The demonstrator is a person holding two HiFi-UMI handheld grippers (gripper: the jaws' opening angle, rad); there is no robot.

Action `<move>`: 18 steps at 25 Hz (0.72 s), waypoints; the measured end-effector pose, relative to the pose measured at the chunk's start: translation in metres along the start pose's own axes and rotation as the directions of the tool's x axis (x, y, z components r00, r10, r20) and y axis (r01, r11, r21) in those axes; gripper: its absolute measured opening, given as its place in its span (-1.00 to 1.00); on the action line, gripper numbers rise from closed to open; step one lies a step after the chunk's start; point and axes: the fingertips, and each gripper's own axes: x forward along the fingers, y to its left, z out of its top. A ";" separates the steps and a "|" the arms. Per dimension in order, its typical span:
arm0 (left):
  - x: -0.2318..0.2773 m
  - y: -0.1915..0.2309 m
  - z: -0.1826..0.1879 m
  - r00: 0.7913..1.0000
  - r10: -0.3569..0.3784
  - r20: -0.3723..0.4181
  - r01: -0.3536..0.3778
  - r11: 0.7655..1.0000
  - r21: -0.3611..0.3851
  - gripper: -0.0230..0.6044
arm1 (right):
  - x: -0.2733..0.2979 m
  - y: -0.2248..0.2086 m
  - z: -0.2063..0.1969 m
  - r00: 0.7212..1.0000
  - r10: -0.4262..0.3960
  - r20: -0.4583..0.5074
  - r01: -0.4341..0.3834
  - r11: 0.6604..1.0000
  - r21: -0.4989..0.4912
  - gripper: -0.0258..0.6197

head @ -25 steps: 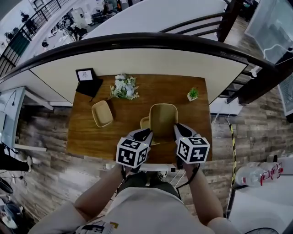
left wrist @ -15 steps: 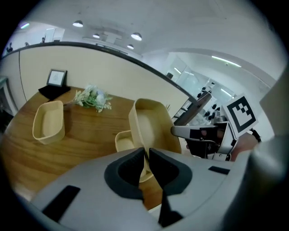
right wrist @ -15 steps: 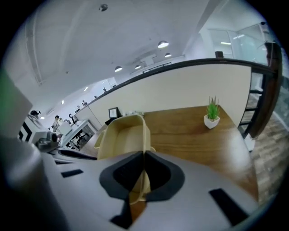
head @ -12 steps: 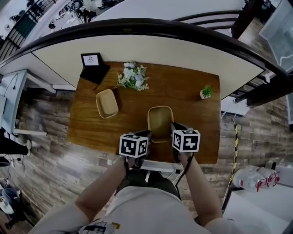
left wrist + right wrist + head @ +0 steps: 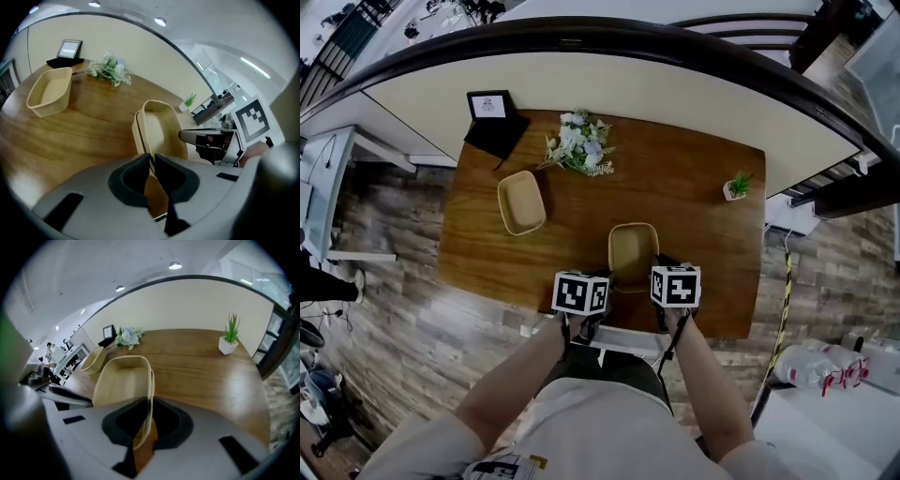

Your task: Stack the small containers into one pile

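A tan container (image 5: 633,253) sits near the front edge of the wooden table (image 5: 684,187), nested in a second one whose rim shows just outside it (image 5: 136,133). My left gripper (image 5: 600,275) is shut on the stack's left rim (image 5: 152,161). My right gripper (image 5: 660,264) is shut on its right wall (image 5: 149,404). A third tan container (image 5: 522,202) lies empty at the table's left, apart from both grippers; it also shows in the left gripper view (image 5: 49,91) and the right gripper view (image 5: 91,359).
A bunch of artificial flowers (image 5: 579,143) and a black framed stand (image 5: 492,117) are at the back left. A small potted plant (image 5: 736,186) stands at the right edge. Beyond the table runs a curved wall with a dark rail (image 5: 609,42).
Both grippers have come down together with the tan container, from held above the table to low over it. The container now sits in the one that lay under it.
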 end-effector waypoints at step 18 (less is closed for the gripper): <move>0.018 0.024 0.001 1.000 0.028 -0.005 -0.028 0.999 0.045 -0.31 | 0.038 -0.018 -0.021 0.999 -0.020 -0.031 0.020 1.000 0.005 -0.32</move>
